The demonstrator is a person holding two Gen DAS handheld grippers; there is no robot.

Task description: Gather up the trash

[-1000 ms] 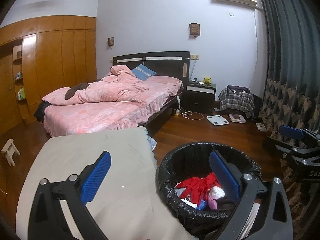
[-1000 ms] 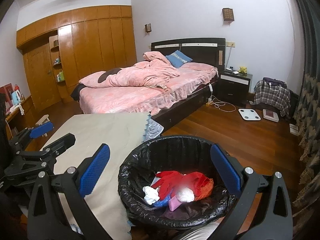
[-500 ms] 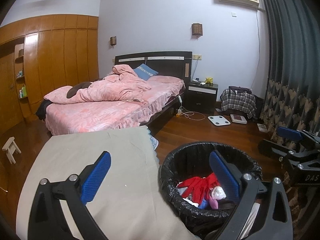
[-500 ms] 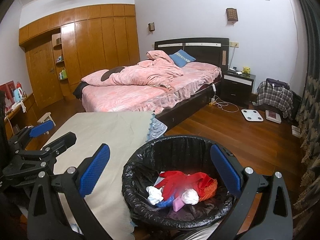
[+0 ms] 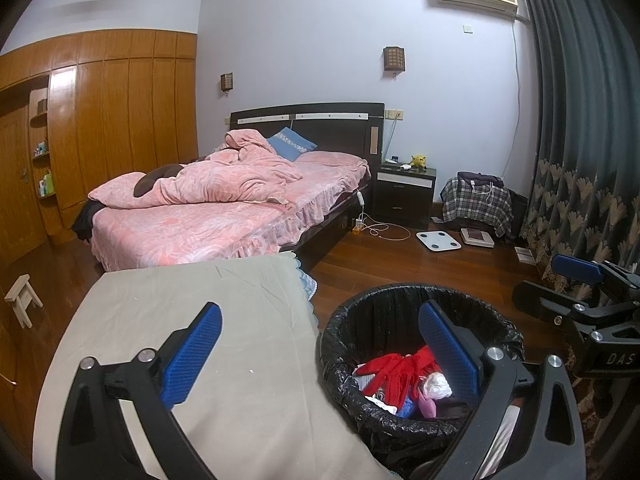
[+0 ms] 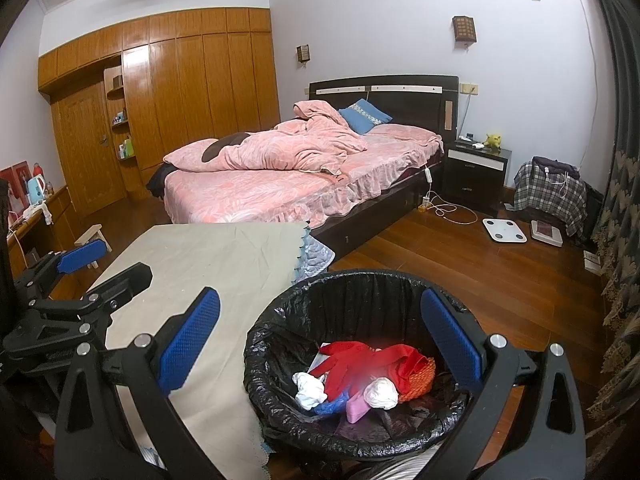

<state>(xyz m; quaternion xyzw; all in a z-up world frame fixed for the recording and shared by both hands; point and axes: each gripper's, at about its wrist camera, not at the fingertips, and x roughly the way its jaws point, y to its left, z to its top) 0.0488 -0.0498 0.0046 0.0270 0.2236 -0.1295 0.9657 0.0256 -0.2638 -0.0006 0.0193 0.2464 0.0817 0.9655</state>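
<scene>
A round bin with a black liner stands on the wood floor beside a cloth-covered table. Inside it lies trash: red gloves, crumpled white paper, a pink piece and a blue piece. My left gripper is open and holds nothing; it hangs over the table edge and the bin's left side. My right gripper is open and holds nothing, above the bin. Each gripper shows at the edge of the other's view, the left and the right.
A bed with pink bedding stands behind the table. A dark nightstand, a white scale, a plaid-covered pile and a cable lie on the floor beyond. Dark curtains hang on the right. A small stool stands at left.
Both cameras have tilted up and drawn back slightly, so the bin and table sit a little lower in view. Both grippers stay open and the trash has not moved.
</scene>
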